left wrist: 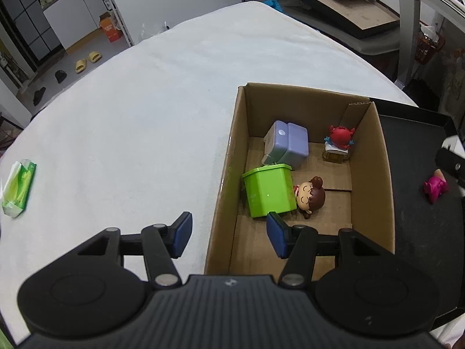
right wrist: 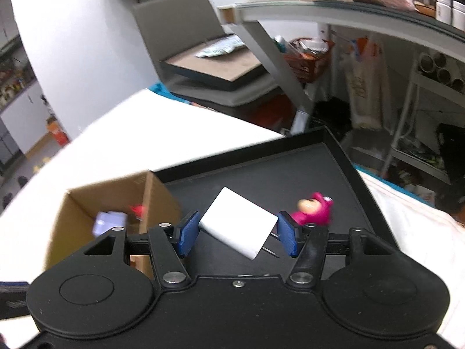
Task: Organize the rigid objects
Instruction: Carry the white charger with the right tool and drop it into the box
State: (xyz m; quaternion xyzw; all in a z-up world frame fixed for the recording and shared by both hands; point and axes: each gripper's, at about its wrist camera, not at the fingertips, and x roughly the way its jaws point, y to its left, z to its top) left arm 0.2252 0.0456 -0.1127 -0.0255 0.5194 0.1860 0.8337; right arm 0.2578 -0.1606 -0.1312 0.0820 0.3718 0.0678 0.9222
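Observation:
A cardboard box (left wrist: 229, 157) on the white table holds a purple charger (left wrist: 287, 145), a green cube (left wrist: 268, 192), a brown-haired doll (left wrist: 311, 196) and a red crab figure (left wrist: 340, 141). My left gripper (left wrist: 229, 234) is open and empty above the box's near left wall. A black tray (right wrist: 290, 168) right of the box carries a white plug adapter (right wrist: 238, 231) and a pink bear figure (right wrist: 314, 210). My right gripper (right wrist: 237, 234) is open, its blue pads on either side of the adapter; contact is unclear. The box also shows in the right wrist view (right wrist: 157, 197).
A green tissue pack (left wrist: 19, 187) lies at the table's left edge. The pink bear (left wrist: 434, 187) and part of the right gripper show at the right in the left wrist view. A desk, shelves and stacked boards stand beyond the table.

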